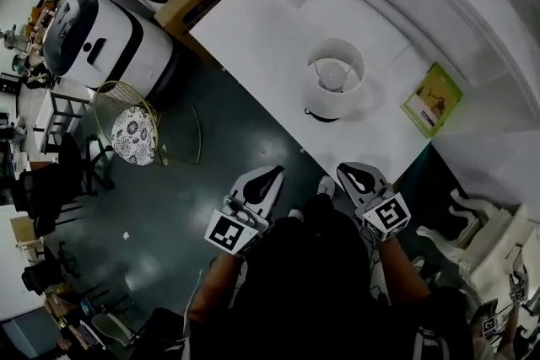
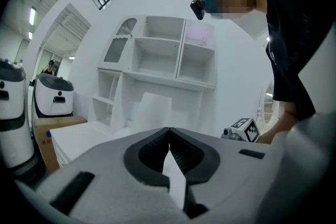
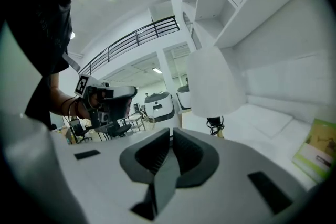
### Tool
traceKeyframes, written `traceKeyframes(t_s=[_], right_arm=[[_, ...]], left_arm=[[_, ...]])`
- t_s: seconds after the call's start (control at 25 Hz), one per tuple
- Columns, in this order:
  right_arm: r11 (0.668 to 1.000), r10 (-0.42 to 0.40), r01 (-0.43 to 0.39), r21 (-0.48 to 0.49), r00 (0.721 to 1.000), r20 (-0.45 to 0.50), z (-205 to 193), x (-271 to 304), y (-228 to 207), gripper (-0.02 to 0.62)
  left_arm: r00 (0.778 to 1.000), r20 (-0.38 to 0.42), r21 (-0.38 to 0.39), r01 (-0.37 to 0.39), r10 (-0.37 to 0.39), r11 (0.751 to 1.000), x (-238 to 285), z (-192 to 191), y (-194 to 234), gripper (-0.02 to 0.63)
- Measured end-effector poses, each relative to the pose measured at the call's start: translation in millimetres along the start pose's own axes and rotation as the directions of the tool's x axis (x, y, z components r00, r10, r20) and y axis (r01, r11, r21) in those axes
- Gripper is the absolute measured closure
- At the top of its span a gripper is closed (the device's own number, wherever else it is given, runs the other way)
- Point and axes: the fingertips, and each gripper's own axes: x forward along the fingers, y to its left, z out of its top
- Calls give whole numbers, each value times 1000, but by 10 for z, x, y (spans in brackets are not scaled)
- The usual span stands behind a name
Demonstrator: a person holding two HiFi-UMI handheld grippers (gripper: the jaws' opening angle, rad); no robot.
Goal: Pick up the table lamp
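Head view | table lamp [image 1: 335, 78] ahead of left tongs [image 1: 272, 174], right tongs [image 1: 348, 171] | both closed, empty

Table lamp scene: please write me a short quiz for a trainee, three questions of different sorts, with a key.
1. True or false: the table lamp stands on the white table.
2. What lies on the table, right of the lamp in the head view? A) green booklet B) mug C) phone
3. Fill in: the right gripper has its jaws ____, with nothing between them.
Key: 1 true; 2 A; 3 shut.
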Motion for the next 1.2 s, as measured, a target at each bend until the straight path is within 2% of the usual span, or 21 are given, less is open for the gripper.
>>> traceKeyframes(t_s=[0.08,0.32,0.52,0.72,1.0,1.2], right_arm=[[999,-19,19,-34,1000,-4,-33,67,-150,555],[996,-76,74,-46,996,-41,-166,313,-523,555],[990,-137,135,-49,989,-50,-354,518,-798,554],[988,-148,145,-62,988,-51,-538,736,-924,554],[986,-163,161,-48,985,-56,-817,798,-1122,554],[978,-206,203,-56,976,-64,-920,934,-1296,552]], left_arm=[[1000,-5,22,-15,15,1000,54,-34,56,588],[999,-20,-5,-29,28,1000,192,-278,235,588],[1000,-29,-18,8,-9,1000,404,-486,308,588],[999,-27,6,35,-34,999,566,-675,357,588],[999,-26,12,-22,22,1000,564,-959,508,588],[998,-5,-28,-66,66,997,494,-1010,741,588]])
